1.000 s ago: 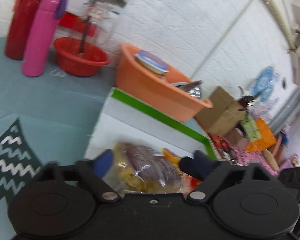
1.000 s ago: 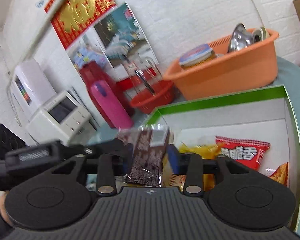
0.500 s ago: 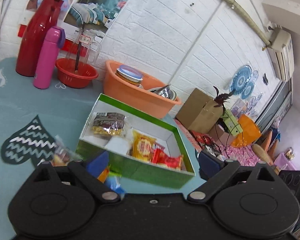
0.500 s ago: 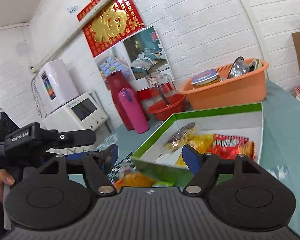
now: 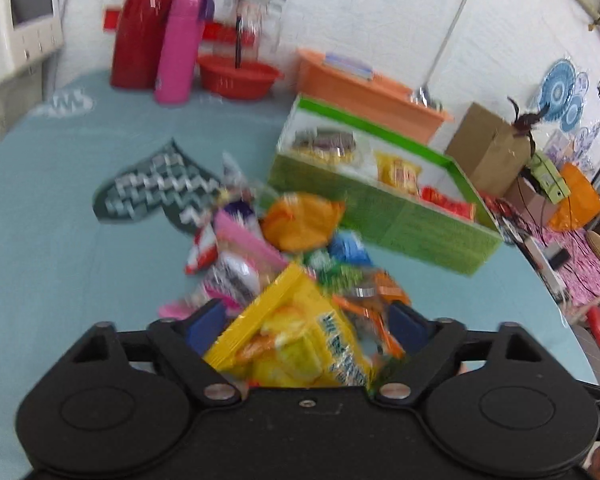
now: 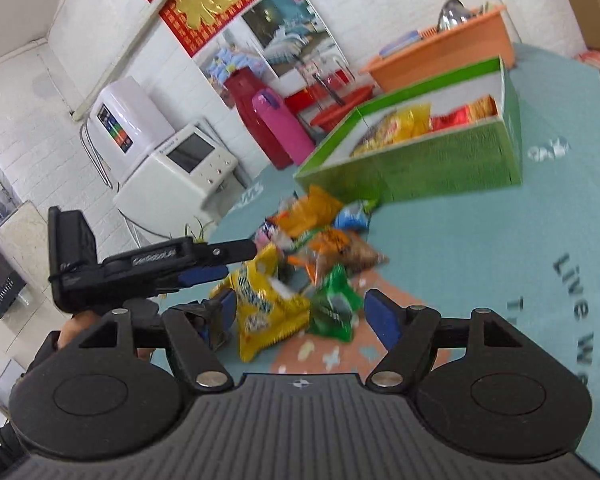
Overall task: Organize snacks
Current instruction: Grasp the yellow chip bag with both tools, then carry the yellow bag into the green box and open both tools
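A green box (image 5: 384, 212) with a white inside holds several snack packets on the teal table; it also shows in the right wrist view (image 6: 432, 160). A pile of loose snack packets (image 5: 284, 240) lies in front of it. My left gripper (image 5: 306, 320) is open, its fingers either side of a yellow snack bag (image 5: 296, 344) at the pile's near end. In the right wrist view the left gripper (image 6: 204, 264) reaches the same yellow bag (image 6: 264, 300). My right gripper (image 6: 300, 312) is open and empty, above the yellow bag and a green packet (image 6: 334, 304).
An orange tub (image 5: 364, 92), a red bowl (image 5: 238, 76), a pink flask (image 5: 178, 48) and a red jug (image 5: 144, 28) stand at the table's back. A heart-shaped mat (image 5: 160, 188) lies left of the pile. A cardboard box (image 5: 488, 148) stands beyond the table.
Both grippers let go of their snack packets in the box, pulled back and came down over the loose pile. The left gripper's open fingers now straddle the yellow bag.
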### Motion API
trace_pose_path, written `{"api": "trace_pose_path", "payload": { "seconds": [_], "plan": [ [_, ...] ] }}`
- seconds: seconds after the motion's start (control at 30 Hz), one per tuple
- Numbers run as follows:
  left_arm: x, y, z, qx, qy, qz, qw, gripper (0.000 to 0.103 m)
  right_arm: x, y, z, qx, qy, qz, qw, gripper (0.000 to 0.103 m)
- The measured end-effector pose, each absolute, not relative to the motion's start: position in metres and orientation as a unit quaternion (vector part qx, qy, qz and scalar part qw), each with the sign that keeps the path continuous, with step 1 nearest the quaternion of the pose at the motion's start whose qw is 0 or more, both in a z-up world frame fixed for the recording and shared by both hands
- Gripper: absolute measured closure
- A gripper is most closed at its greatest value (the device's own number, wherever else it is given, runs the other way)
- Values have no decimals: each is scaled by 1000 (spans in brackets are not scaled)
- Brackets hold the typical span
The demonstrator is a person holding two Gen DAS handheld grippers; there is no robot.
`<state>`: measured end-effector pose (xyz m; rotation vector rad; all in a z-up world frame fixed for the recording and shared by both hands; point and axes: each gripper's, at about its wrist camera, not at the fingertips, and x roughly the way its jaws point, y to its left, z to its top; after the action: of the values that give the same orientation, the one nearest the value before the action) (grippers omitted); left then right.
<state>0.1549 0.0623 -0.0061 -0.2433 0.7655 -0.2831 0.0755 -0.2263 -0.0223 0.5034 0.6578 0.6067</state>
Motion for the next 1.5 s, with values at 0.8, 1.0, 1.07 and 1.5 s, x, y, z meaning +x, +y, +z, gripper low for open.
{"api": "trace_pose_path", "payload": {
  "seconds": [0.8,1.0,1.07,1.5],
  "plan": [
    [100,44,-21,-206,406,-223,862,10,72,-223,-56,221,362,312,850,0],
    [109,47,-24,-216,405,-223,860,26,85,-215,-59,219,358,332,845,0],
    [113,44,-28,-209,410,-231,857,58,89,-210,-61,215,356,332,847,11],
    [113,33,27,-201,329,-283,878,81,87,-226,-5,203,277,331,879,46]
  ]
}}
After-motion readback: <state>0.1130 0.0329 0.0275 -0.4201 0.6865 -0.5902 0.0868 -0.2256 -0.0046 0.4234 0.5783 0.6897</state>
